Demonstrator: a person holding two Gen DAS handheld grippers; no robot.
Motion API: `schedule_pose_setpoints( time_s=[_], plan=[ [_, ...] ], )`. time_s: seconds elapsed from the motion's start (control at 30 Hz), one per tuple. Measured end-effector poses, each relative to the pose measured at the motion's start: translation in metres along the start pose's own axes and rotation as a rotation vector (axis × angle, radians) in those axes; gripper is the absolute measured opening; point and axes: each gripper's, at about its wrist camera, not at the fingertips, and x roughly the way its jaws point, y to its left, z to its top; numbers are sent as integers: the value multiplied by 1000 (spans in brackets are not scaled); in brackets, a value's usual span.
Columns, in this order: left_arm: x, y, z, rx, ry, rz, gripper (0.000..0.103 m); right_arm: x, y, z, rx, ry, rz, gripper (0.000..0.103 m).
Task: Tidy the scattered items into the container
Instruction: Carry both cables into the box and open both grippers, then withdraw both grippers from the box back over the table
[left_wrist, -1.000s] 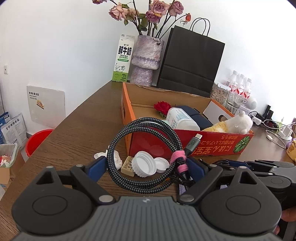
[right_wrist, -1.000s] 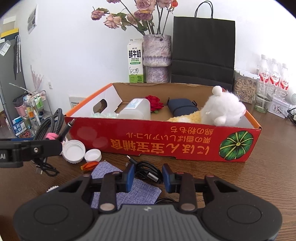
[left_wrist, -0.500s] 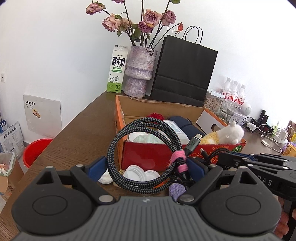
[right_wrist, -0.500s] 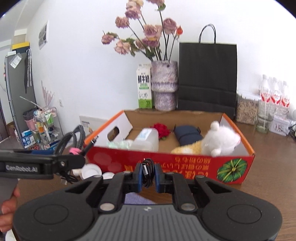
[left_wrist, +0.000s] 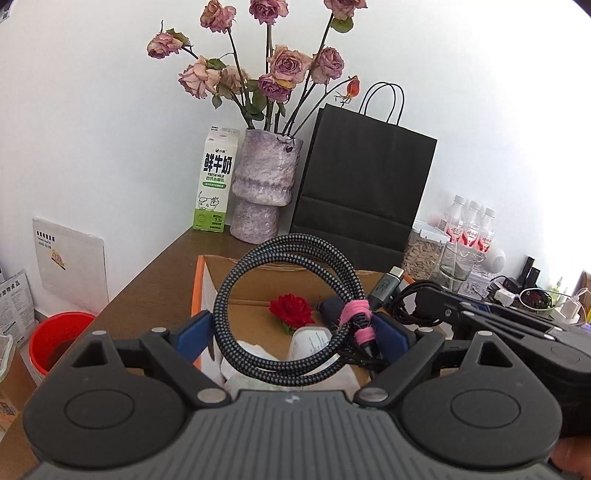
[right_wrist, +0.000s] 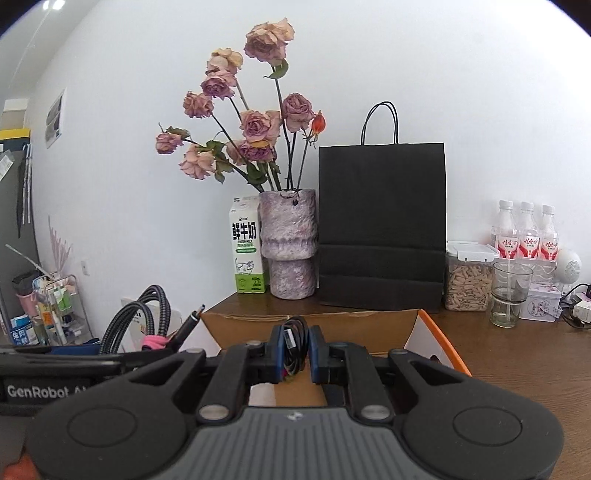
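Note:
My left gripper is shut on a coiled black braided cable with a pink tie, its blue pads pressing the coil's two sides. The coil hangs above the open red-and-orange cardboard box, where a red rose and a white bottle lie. My right gripper is shut on a thin black cable, level with the box's back wall. In the left wrist view that gripper reaches in from the right with the thin cable. The braided cable shows at the right wrist view's left.
Behind the box stand a milk carton, a purple vase of dried roses and a black paper bag. A seed jar, a glass and water bottles line the back right. A red bucket sits below the table's left edge.
The right gripper closed on the thin black cable and lifted it off the table. Both grippers rose and moved forward over the box, the left still carrying the braided coil.

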Motion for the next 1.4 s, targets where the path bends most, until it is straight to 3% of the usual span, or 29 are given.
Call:
schedule_pose_setpoints(
  time_s=[0.17,0.23,0.63,0.7,0.77,0.83,0.87,1.4],
  plan=[
    [51,-2,11,12,13,50,93,30,-12,-11,28,27,-20,12],
    [63,0,5,36,53,62,93,37,-15,-17,29,36,-38,12],
    [76,9,-7,33,97,69,95,40,-11,-31,12,48,-64,15],
    [73,10,-7,18,81,63,103,39,-11,-32,14,52,-77,31],
    [68,13,-6,2,51,83,103,34,-11,-32,13,40,-98,47],
    [65,17,-4,-26,37,87,103,30,-11,-32,12,25,-98,95],
    [64,19,-4,-36,37,84,103,27,-11,-33,13,11,-85,99],
    [52,18,-7,-32,4,83,103,10,3,-34,-38,-5,-84,101]
  ],
)
